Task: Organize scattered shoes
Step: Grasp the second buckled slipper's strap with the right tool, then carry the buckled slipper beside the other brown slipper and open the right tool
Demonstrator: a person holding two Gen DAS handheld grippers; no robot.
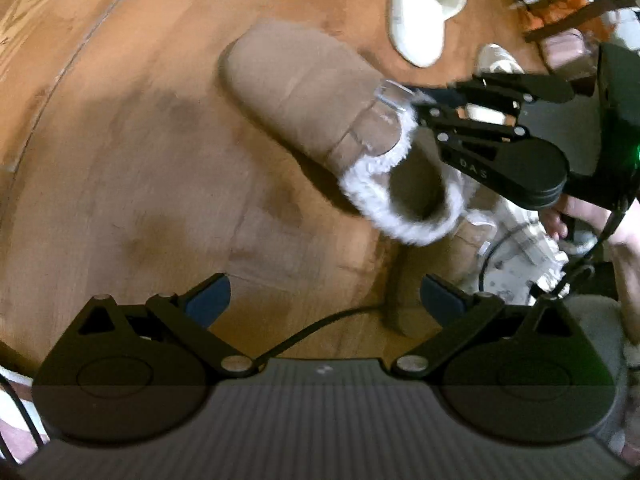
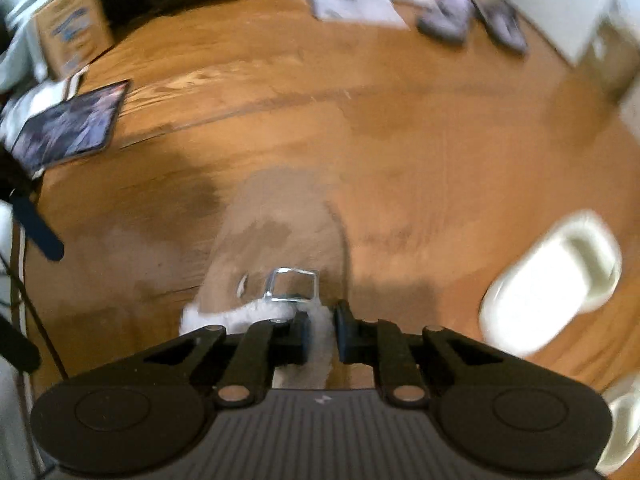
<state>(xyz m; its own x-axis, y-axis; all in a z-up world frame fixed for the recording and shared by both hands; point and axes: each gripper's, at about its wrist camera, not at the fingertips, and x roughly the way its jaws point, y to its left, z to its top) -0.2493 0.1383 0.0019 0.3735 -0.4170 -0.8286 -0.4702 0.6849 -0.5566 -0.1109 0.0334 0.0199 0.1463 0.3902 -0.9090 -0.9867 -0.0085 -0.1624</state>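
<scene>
A tan suede slipper [image 1: 304,92] with white fur lining and a metal buckle hangs above the wooden floor. My right gripper [image 1: 408,98] is shut on its furry rim by the buckle; in the right wrist view the gripper [image 2: 322,330] pinches the fur, with the slipper [image 2: 280,232] stretching away below. My left gripper [image 1: 324,300] is open and empty, below the slipper. A white slipper [image 1: 420,4] lies on the floor beyond; it also shows in the right wrist view [image 2: 548,280]. A second tan slipper [image 1: 420,292] lies partly hidden near my left gripper.
A tablet [image 2: 68,124] and a cardboard box [image 2: 72,36] lie at the left. Grey shoes [image 2: 472,20] and papers lie at the far edge. Chair legs [image 1: 568,8] and another white shoe [image 1: 500,58] stand at the upper right. A cable [image 1: 320,332] crosses the floor.
</scene>
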